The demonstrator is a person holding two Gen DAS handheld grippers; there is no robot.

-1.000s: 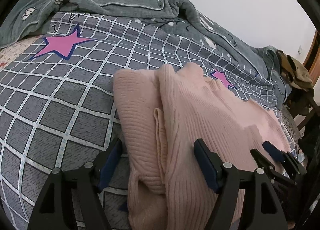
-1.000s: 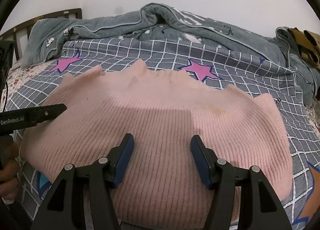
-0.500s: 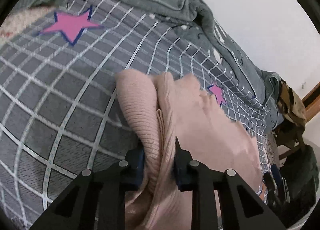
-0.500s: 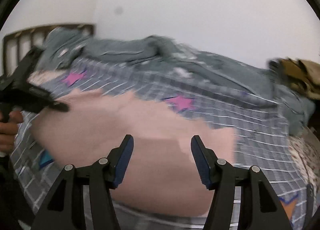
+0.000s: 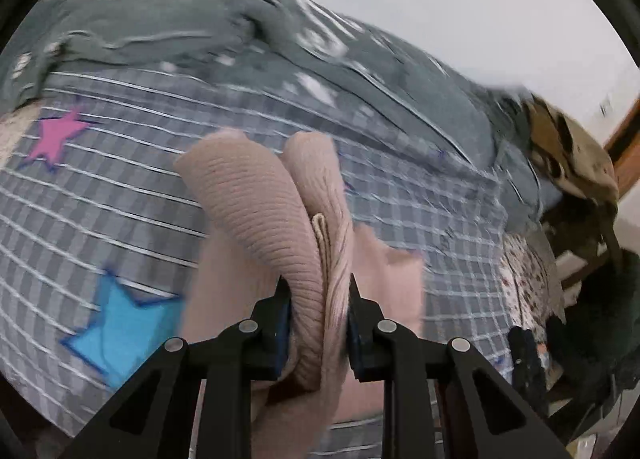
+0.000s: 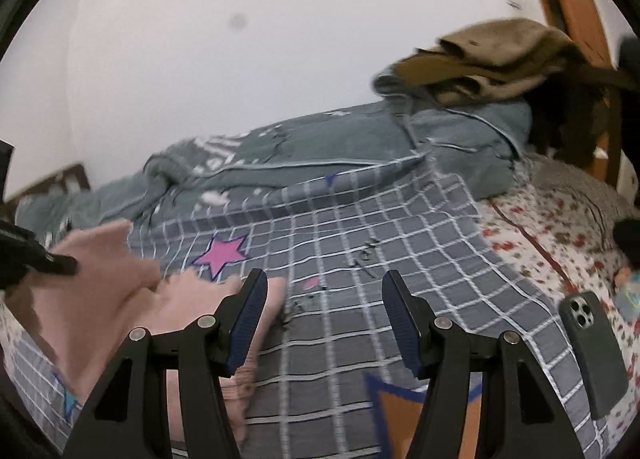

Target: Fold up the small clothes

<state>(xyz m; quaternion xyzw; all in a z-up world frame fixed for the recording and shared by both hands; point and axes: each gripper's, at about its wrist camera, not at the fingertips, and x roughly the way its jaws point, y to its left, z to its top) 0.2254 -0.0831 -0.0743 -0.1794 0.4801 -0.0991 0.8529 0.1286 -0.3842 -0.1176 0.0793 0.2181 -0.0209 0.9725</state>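
Your left tool (image 5: pixel 318 321) was clenched on a bunched fold of the pink ribbed sweater (image 5: pixel 276 215), both pads pressing the knit, with the gathered edge raised above the bed while the rest of the garment trailed down onto the grey checked bedsheet (image 5: pixel 120 195). Your right tool (image 6: pixel 324 319) stood released, jaws apart with nothing between them, just beside the sweater's right edge, over bare sheet. To fold well, you needed to carry the pinched edge across in one smooth arc, keep the layers together in the grip, and lay it square on the flat part; I judge the free right tool would have served best pinning or smoothing the lower half so it did not drag. Around you, the grey quilt (image 5: pixel 320 71) lay heaped along the far side of the bed, a brown garment (image 6: pixel 492 55) sat piled on the quilt's far end, and a phone (image 6: pixel 592 355) rested on the floral sheet (image 6: pixel 552 227) to your right, well apart from the sweater and unlikely to interfere.
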